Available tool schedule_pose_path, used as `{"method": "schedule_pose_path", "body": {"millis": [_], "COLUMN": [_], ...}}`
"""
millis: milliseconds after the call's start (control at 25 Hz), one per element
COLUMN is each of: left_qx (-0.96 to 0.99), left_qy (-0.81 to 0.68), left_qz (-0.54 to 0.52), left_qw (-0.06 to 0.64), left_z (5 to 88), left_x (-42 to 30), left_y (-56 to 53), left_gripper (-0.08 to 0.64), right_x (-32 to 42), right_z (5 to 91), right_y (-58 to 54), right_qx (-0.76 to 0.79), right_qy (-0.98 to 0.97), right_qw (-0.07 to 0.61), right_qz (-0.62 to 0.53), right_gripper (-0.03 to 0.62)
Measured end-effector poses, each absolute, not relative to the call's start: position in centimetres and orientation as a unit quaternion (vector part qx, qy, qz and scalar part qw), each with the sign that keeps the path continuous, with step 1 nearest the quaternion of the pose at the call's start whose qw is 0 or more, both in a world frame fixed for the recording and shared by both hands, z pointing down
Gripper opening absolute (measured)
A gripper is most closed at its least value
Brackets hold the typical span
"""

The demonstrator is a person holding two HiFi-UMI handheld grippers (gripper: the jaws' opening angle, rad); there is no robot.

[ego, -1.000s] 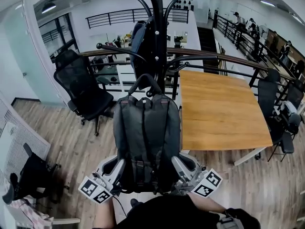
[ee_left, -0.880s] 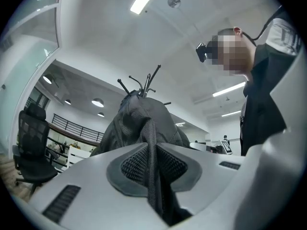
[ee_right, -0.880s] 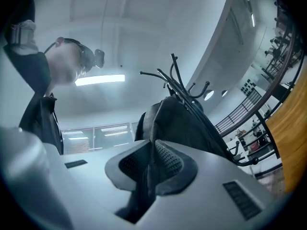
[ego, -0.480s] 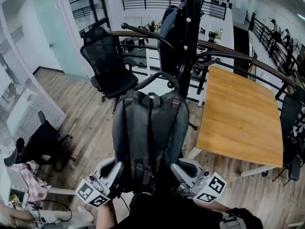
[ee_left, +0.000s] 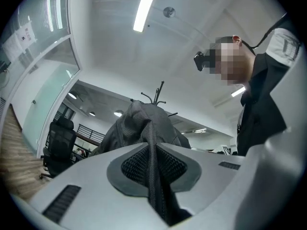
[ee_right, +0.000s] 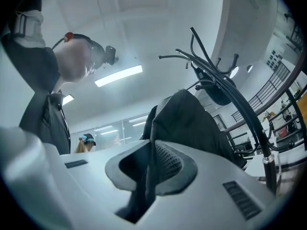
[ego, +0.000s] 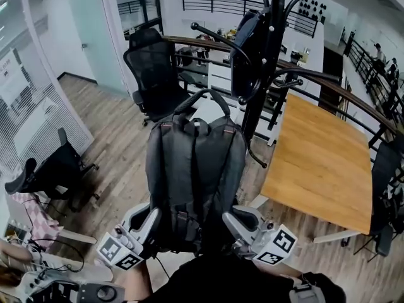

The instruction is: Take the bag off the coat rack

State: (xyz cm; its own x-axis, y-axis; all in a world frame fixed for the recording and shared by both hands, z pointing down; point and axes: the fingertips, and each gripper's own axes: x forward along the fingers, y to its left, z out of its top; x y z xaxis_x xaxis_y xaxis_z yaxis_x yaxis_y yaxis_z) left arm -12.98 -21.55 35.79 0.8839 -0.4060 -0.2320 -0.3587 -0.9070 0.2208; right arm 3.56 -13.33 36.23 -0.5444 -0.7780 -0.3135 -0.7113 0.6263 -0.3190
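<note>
A dark grey backpack (ego: 194,169) hangs upright in front of me in the head view, held up at its lower sides. My left gripper (ego: 153,219) is shut on the bag's left edge, and my right gripper (ego: 231,218) is shut on its right edge. In the left gripper view the bag's mesh fabric (ee_left: 144,123) is pinched in the left gripper (ee_left: 153,176). The right gripper view shows the bag (ee_right: 187,123) pinched in the right gripper (ee_right: 146,176). The black coat rack (ego: 273,55) stands behind and to the right. No hook passes through the bag's top loop (ego: 201,96).
Another dark bag (ego: 247,49) hangs on the rack, whose curved hooks (ee_right: 225,90) reach out at several heights. A black office chair (ego: 154,74) stands behind on the left, a second one (ego: 57,172) at the far left. A wooden table (ego: 322,163) and a railing (ego: 328,84) are on the right.
The backpack and both grippers have swung left, away from the rack. The pole was straight behind the bag and now stands off to its right. Both grips are unchanged.
</note>
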Motion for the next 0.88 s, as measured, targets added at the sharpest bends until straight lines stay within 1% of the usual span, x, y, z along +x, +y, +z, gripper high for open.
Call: {"method": "schedule_pose_path", "body": {"millis": [200, 560, 880], "left_qx": [0.959, 0.934, 0.907], "left_qy": [-0.239, -0.318, -0.378], "left_qz": [-0.128, -0.117, -0.105], "left_qw": [0.089, 0.117, 0.153], "left_z": [36.5, 39.4, 43.6], "left_x": [-14.8, -19.8, -23.3], "left_y": [-19.0, -12.7, -6.2], "left_gripper": [0.060, 0.060, 0.058], "right_x": [2.5, -1.3, -5.0], "right_z": [36.7, 39.6, 44.1], "right_y": [-12.7, -10.1, -6.7], "right_qx": [-0.427, -0.373, -0.337], "right_qy": [0.883, 0.906, 0.917], "right_qw": [0.180, 0.162, 0.134], "right_qz": [-0.076, -0.119, -0.167], "right_gripper": [0.052, 0.051, 0.051]}}
